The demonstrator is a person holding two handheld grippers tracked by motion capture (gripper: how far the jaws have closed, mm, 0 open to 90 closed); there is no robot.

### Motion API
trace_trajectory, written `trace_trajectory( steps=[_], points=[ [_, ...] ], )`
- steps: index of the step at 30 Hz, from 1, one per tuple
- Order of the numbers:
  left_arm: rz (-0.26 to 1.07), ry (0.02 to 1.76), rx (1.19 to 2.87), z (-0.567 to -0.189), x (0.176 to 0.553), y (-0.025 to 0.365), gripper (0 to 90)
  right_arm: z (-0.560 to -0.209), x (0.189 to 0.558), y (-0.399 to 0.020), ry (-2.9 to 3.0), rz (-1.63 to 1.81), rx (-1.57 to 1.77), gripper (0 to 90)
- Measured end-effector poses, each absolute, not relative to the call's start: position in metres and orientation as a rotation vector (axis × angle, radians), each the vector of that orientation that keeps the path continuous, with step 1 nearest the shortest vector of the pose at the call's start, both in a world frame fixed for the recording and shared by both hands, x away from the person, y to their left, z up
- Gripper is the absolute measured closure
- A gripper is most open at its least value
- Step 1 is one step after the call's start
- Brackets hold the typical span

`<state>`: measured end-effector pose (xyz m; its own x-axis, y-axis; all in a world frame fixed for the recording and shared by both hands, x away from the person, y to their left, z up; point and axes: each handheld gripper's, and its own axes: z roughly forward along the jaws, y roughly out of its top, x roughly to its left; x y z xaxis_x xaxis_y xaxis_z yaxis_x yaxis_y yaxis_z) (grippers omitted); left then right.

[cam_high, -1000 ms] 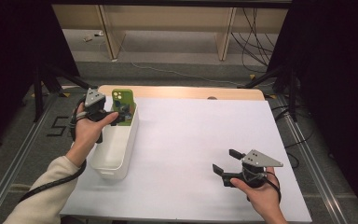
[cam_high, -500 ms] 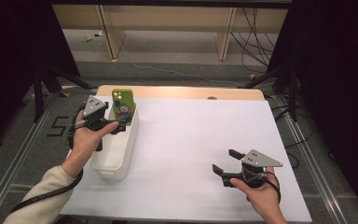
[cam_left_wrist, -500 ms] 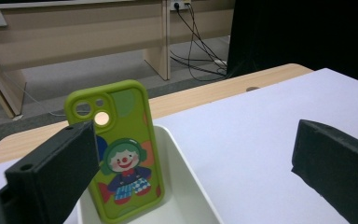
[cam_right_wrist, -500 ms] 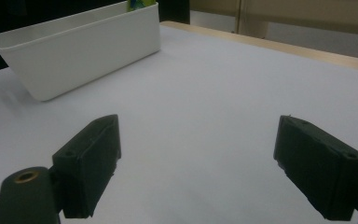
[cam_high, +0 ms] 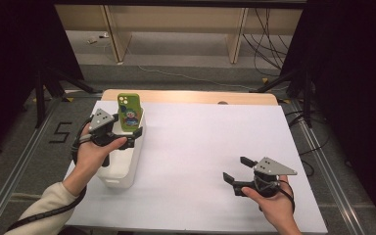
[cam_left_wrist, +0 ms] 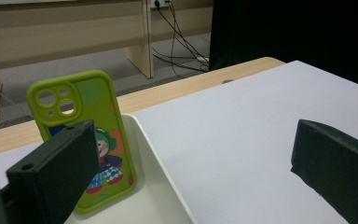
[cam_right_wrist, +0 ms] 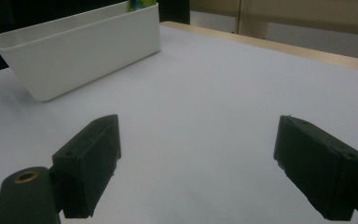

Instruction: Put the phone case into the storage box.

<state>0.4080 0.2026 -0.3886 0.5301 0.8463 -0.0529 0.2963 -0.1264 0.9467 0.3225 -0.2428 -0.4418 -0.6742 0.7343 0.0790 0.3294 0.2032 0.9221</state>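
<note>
A: Nearest us, what is the right gripper (cam_high: 235, 169) doing?

B: It sits low over the bare white desk (cam_high: 200, 147), held in the person's right hand (cam_high: 273, 205), jaws spread wide with nothing between them. I'd judge it is simply parked out of the way

A: And the left gripper (cam_high: 134, 133)?

B: Over the white bin (cam_high: 127, 161) at the desk's left side, in the left hand (cam_high: 90, 152). Its jaws are spread too, gripping nothing; one jaw is just in front of the phone case, though I can't tell if it touches

A: Where is the phone case (cam_left_wrist: 81, 140)?

B: Inside the bin at its far end, standing nearly upright, seemingly leaning on the end wall. It is green with a cartoon figure and open camera cut-outs. Standing up, it offers its thin edges to a gripper, which looks convenient for a pinch

A: Anything in the way?

B: The bin's walls hem in a low approach. Farther off, only wooden furniture legs (cam_high: 237, 34) and cables (cam_high: 269, 34) on the floor, well apart from the desk
</note>
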Motion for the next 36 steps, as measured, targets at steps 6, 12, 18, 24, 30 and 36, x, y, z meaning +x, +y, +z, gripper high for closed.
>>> trace_trajectory(
  steps=[6, 12, 18, 24, 30, 36],
  points=[
    [0.613, 0.963, 1.69, -0.39, 0.4, 0.201, 0.7, -0.442, 0.322, -0.243, 2.108, 1.462, 0.995, 15.9],
    [0.611, 0.949, 1.699, -0.391, 0.393, 0.2, 0.8, -0.442, 0.322, -0.243, 2.108, 1.462, 0.995, 15.9],
    [0.601, 0.93, 1.707, -0.392, 0.386, 0.199, 0.8, -0.442, 0.323, -0.243, 2.11, 1.464, 0.989, 15.9],
    [0.585, 0.897, 1.712, -0.392, 0.378, 0.197, 1.2, -0.442, 0.323, -0.243, 2.11, 1.463, 0.989, 15.9],
    [0.57, 0.876, 1.716, -0.395, 0.369, 0.196, 2.0, -0.442, 0.322, -0.243, 2.109, 1.466, 0.992, 15.9],
    [0.56, 0.854, 1.721, -0.397, 0.361, 0.195, 2.0, -0.442, 0.322, -0.243, 2.109, 1.464, 0.99, 15.9]
  ],
)
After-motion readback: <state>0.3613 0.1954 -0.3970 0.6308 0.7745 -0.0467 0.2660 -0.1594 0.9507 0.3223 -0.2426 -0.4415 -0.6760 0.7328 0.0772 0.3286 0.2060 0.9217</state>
